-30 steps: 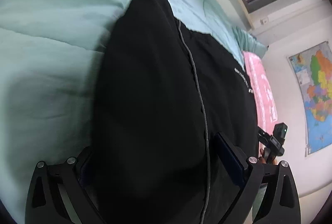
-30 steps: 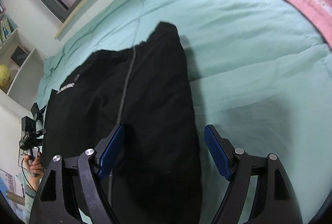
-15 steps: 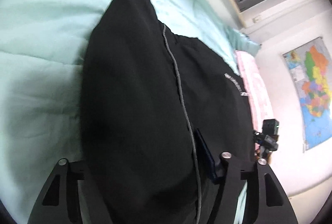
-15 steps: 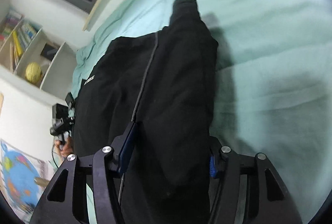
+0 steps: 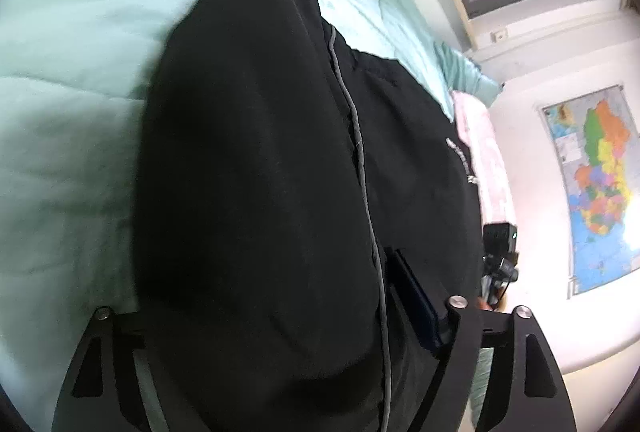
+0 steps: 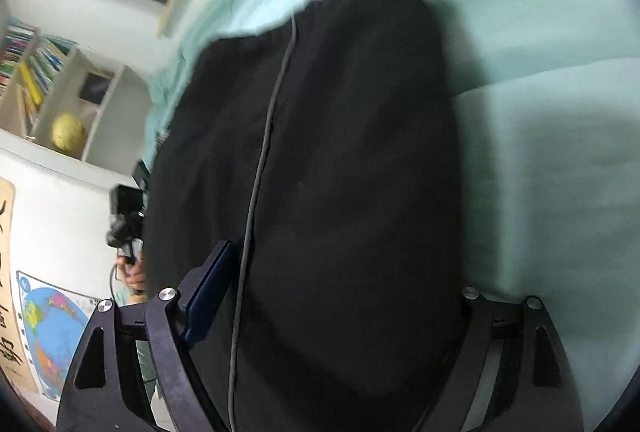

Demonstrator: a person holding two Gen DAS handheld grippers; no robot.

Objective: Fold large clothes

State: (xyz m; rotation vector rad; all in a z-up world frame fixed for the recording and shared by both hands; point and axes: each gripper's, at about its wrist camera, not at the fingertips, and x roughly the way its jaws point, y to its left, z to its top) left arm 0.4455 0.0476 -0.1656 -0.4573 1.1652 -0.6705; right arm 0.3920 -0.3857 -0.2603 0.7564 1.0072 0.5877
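A large black garment [image 5: 260, 171] with a thin grey side stripe lies on the mint-green bed [image 5: 72, 91]. It also fills the right wrist view [image 6: 340, 171]. My left gripper [image 5: 280, 316] has closed in on a thick fold of the black cloth, which bulges between the fingers and hides the left pad. My right gripper [image 6: 332, 308] grips a fold of the same garment in the same way, and its right pad is hidden by cloth. Each gripper appears small in the other's view, beyond the garment's edge.
A pink blanket [image 5: 486, 151] lies at the bed's end beyond the garment. A wall map [image 5: 596, 183] hangs on the white wall. A white bookshelf [image 6: 60, 103] holds a yellow ball and books. A window runs along the bed's far side.
Both grippers have narrowed from wide open onto folds of the black garment and have lifted and tilted, so the cloth now bulges up between the fingers.
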